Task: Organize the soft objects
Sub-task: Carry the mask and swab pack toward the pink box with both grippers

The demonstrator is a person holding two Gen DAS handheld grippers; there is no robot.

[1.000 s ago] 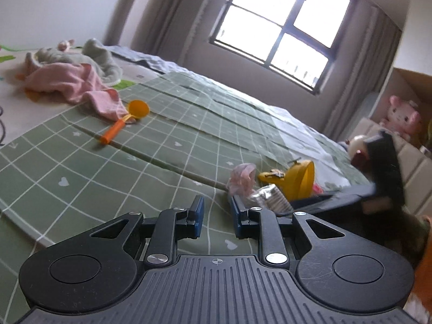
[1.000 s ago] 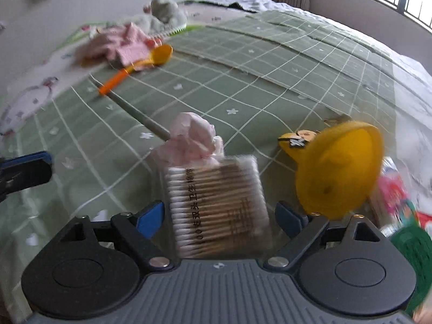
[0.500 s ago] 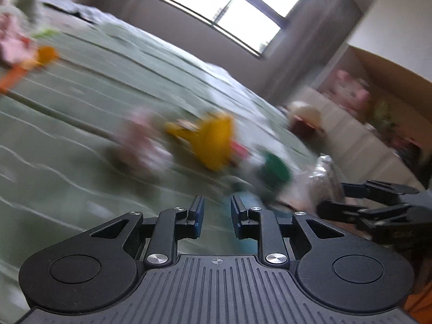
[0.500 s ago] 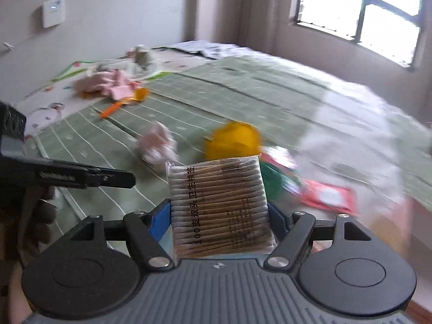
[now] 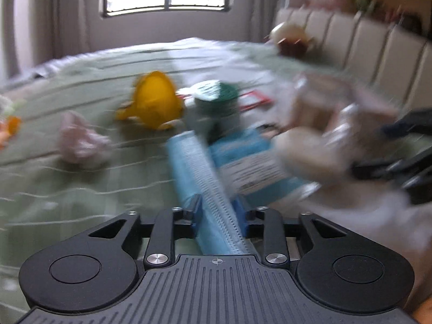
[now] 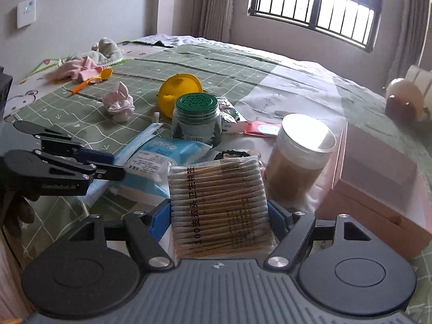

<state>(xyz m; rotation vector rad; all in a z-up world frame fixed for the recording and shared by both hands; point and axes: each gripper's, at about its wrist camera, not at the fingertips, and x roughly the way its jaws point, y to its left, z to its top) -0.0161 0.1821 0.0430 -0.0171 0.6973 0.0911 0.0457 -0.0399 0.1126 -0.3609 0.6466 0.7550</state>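
Note:
My right gripper (image 6: 220, 214) is shut on a clear pack of cotton swabs (image 6: 218, 202), held above the bed. My left gripper (image 5: 218, 213) is at the pile of packs, and its jaws are opening. A long light-blue soft pack (image 5: 199, 178) lies between its blue pads; through the motion blur I see no squeeze on it. In the right wrist view the left gripper (image 6: 116, 165) reaches in from the left over this pack (image 6: 140, 140) and a blue wipes pack (image 6: 164, 156). A crumpled pink cloth (image 6: 118, 102) lies on the green checked blanket (image 6: 81, 124).
A green-lidded jar (image 6: 195, 118), a yellow toy (image 6: 179, 91) and a clear jar with a silver lid (image 6: 299, 156) stand behind the packs. A pink box (image 6: 378, 183) is at the right. Pink clothes (image 6: 78, 68), an orange spoon (image 6: 94, 79) and a grey plush (image 6: 108, 48) lie far left.
The left gripper swung right from the blanket to the pile and its jaws widened around the light-blue pack. The right gripper closed on the cotton swabs and carried them up and right.

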